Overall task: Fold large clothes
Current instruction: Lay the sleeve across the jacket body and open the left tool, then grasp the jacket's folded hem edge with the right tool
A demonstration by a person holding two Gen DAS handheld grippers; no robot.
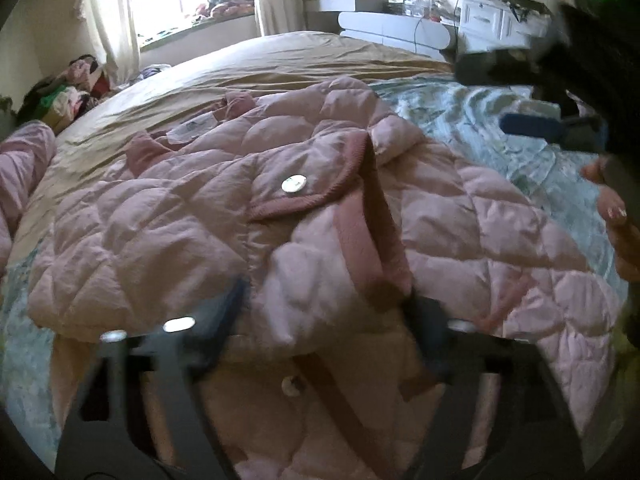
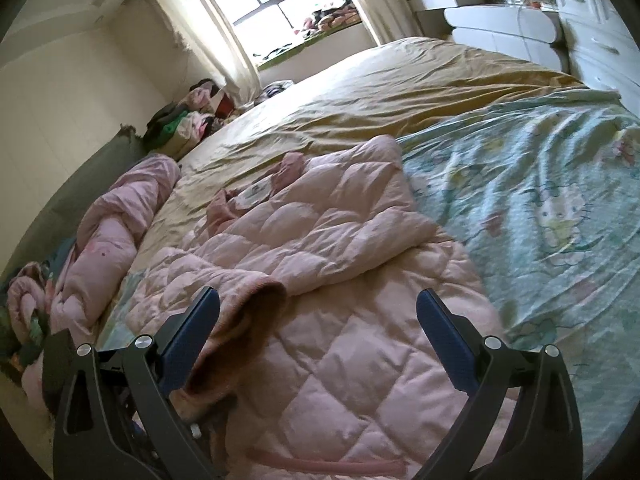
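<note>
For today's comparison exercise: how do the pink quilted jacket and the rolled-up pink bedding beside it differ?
The pink quilted jacket lies spread mid-bed; the rolled pink bedding is bunched at the bed's left edge. The jacket shows diamond quilting, darker pink trim and snap buttons; the bedding looks smooth, with small prints. Both are pale pink and rest on the bed.

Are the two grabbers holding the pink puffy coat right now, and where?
No. Both the left gripper and right gripper are open over the pink quilted jacket; neither grips it.
</note>
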